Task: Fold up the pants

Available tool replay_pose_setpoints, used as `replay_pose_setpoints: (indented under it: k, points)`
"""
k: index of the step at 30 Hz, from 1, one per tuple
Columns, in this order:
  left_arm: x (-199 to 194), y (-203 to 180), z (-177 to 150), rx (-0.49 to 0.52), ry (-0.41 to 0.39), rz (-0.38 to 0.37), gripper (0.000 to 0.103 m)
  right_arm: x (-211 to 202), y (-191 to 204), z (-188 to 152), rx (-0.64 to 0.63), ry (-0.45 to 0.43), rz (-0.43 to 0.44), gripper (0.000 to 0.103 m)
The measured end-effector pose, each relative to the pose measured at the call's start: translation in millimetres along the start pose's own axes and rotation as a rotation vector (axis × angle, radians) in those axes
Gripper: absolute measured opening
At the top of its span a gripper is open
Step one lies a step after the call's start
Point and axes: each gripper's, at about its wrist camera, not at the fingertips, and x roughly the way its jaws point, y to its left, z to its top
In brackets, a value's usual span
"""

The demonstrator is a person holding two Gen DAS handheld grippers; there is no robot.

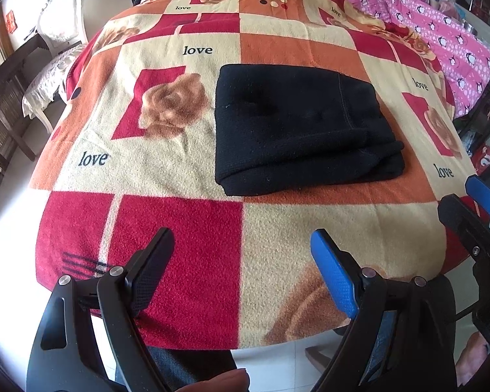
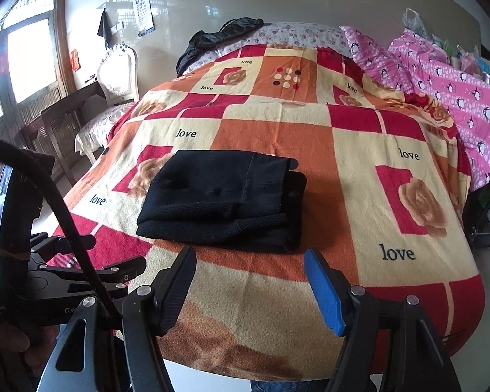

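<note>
1. The pants (image 1: pixel 297 127) are black knit cloth, matt and slightly fuzzy, with a visible stitched seam.
2. The blanket (image 1: pixel 166 170) under them is thick fleece-like cloth with a rough, napped surface.
3. The left gripper (image 1: pixel 241 268) has matt black plastic jaws; one pad is cross-hatched black, the other pebbled blue, with shiny metal pins.
4. The right gripper (image 2: pixel 250 289) looks the same: ribbed black pad, blue pad, bright metal pins.
5. The pink quilt (image 2: pixel 454 94), upper right, is smooth printed cloth.
6. The chair (image 2: pixel 121 75), upper left, is glossy white with a lacy cloth cover.
</note>
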Motion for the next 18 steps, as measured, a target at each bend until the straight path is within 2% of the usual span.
replay_pose_setpoints:
  k: [18]
  points:
    - [11.5,-0.6,-3.4,-0.003,0.026,-0.008,0.086,9.6,-1.5,-5.1,0.022,0.025,-0.001,0.067]
